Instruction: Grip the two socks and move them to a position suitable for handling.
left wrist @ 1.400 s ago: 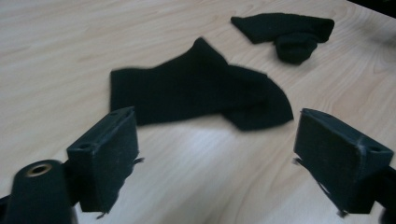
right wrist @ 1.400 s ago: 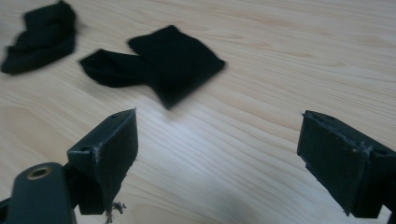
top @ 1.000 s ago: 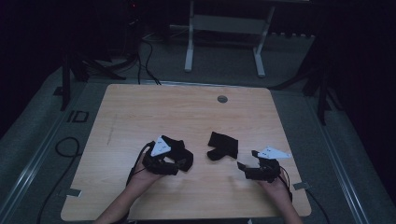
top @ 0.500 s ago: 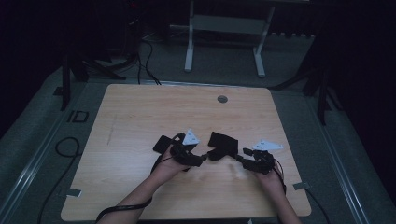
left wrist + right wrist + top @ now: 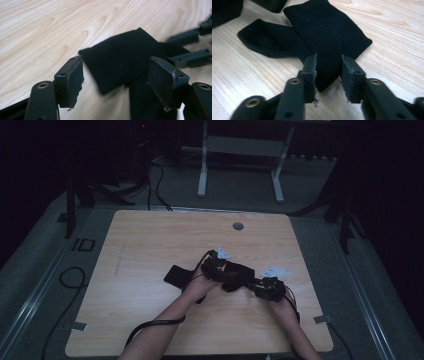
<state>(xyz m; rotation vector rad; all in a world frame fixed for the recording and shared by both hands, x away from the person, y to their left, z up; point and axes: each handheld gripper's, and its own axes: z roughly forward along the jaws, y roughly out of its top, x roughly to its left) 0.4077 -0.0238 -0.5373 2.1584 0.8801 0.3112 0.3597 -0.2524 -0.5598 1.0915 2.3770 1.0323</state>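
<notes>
Black sock (image 5: pixel 329 37) flat on wooden table (image 5: pixel 150 240), right of centre. Left tongs (image 5: pixel 120 82) spread wide above sock, holding nothing. Right tongs (image 5: pixel 328 72) partly open, straddling sock end, not clamped.

High view dim with dark surroundings, gripper views brightly lit, near parts soft, far tongs (image 5: pixel 192 47) motion-blurred
</notes>
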